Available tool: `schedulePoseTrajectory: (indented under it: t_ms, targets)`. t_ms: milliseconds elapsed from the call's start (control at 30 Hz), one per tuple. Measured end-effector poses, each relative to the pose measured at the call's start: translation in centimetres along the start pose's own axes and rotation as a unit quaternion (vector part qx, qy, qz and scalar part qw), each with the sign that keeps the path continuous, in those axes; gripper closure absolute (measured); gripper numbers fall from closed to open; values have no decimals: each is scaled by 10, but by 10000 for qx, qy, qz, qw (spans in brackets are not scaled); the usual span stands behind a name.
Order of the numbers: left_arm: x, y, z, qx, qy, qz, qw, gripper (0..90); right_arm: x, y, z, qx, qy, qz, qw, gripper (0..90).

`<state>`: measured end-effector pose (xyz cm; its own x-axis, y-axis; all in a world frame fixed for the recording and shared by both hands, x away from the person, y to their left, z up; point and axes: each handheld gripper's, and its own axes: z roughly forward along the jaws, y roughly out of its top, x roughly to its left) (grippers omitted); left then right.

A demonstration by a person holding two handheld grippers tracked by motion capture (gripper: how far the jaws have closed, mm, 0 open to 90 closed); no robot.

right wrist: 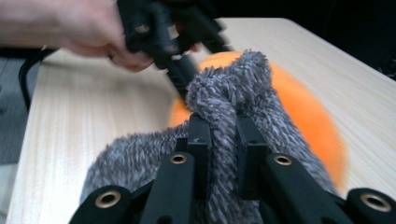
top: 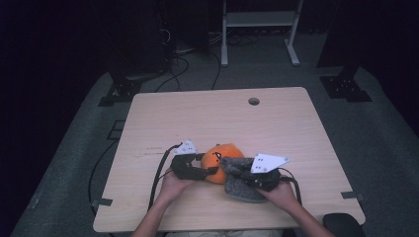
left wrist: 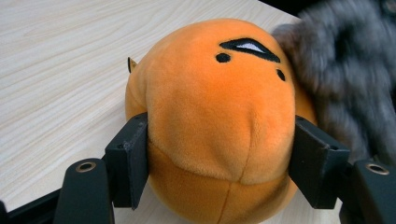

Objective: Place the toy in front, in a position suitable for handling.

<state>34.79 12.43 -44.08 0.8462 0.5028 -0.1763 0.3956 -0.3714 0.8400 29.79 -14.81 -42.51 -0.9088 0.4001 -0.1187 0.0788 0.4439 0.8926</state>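
- Left of the bench (top: 148, 128), a black cable (top: 99, 168) runs across the grey floor, and a dark stand foot (top: 118, 91) sits just past the bench's far-left corner.
- The left gripper (top: 197, 170) lies near the front middle of the bench, its jaws clamped on the two sides of the orange plush toy (left wrist: 219, 116); its own cable loops back along the bench toward the person's left hand (top: 173, 187).
- The orange plush toy rests on the bench between the two grippers, its stitched black face marks turned up and away from the left gripper.
- The grey fuzzy cloth (right wrist: 243, 102) lies against the toy's right side and partly over it, hiding that flank in the right gripper view.
- The right gripper (right wrist: 219, 140) has its jaws drawn nearly together, pinching a raised fold of the cloth.
- Further back, a round hole (top: 254, 101) pierces the bench top, and a white frame (top: 259, 29) stands on the floor beyond.
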Motion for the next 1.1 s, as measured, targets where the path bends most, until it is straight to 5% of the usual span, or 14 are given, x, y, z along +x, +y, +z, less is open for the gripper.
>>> schedulePoseTrajectory:
  t_ms: [67, 233, 300, 400, 567, 733, 867, 967, 1067, 1100]
  targets:
    - [0, -1, -1, 16, -21, 16, 10000, 294, 2, 1, 5, 78, -33, -84, 9999, 784]
    - [1, -2, 2, 111, -297, -128, 9994, 103, -14, -4, -6, -15, -323, 242, 9992, 785]
    - [-1, -4, 2, 159, -255, -59, 9995, 132, -17, -7, -8, -1, -384, 281, 9989, 785]
    - [-7, -1, 0, 135, -71, 341, 9993, 295, -12, -4, -4, -47, -226, 225, 9995, 785]
    - [-20, 3, -1, 210, 87, 1059, 9941, 394, -11, 4, -4, -207, -294, 105, 9993, 785]
    - [-23, 5, 1, 190, 90, 1149, 9932, 394, -20, 1, -11, -170, -425, 175, 9988, 787]
    - [-32, 7, 2, 269, 128, 1514, 9880, 398, -1, 12, -3, -290, -72, -117, 9995, 788]
    - [-37, 7, 3, 295, 100, 1671, 9854, 400, 7, 19, 0, -299, -84, -324, 9990, 788]
    - [-35, 7, 3, 243, 70, 1622, 9864, 373, -2, 17, -6, -294, -238, -162, 9992, 789]
    - [-34, 7, 4, 209, 70, 1470, 9889, 324, -6, 16, -8, -269, -301, -99, 9991, 790]
